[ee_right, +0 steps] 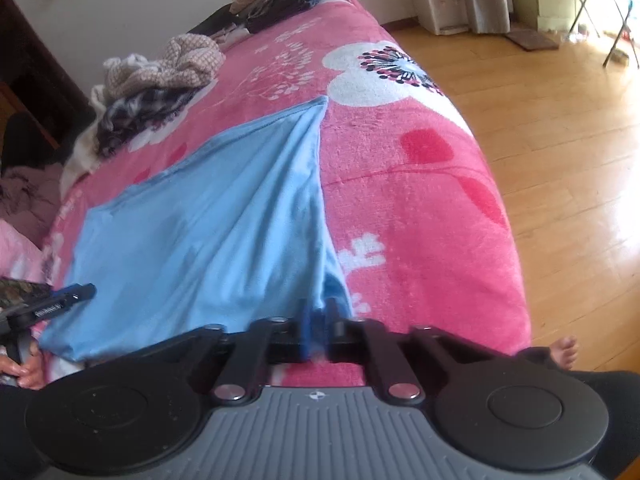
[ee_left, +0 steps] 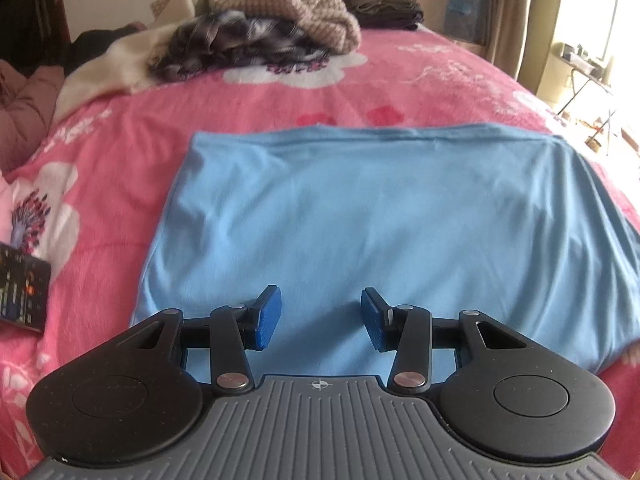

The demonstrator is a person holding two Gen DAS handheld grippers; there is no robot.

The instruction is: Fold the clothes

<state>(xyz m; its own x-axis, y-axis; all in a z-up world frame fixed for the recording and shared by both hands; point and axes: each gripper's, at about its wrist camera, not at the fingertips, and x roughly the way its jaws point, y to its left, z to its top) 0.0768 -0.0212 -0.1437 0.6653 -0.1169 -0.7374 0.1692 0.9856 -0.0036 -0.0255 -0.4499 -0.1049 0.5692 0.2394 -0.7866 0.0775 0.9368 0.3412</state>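
Blue cloth, a light blue garment [ee_left: 384,216], lies spread flat on the pink flowered blanket [ee_left: 360,80] that covers the bed. Its near edge is cut off in the left wrist view by the left gripper [ee_left: 321,318], and its right side runs out of that picture. Which kind of garment it is cannot be told, since no sleeve or collar shows.

Beyond the garment, toward the wall, sits a heap of unfolded clothes [ee_left: 256,36] (a beige knit over something dark and checked, blurred), and further right a folded dark stack [ee_left: 384,8]. A dark patterned thing [ee_left: 22,288] left of the garment is half out of view.

The left gripper hangs just over the garment's near edge, jaws wide apart, holding nothing. The right gripper [ee_right: 318,320] has its jaws pressed together on the garment's near right corner, the cloth bunched and pulled taut from there.
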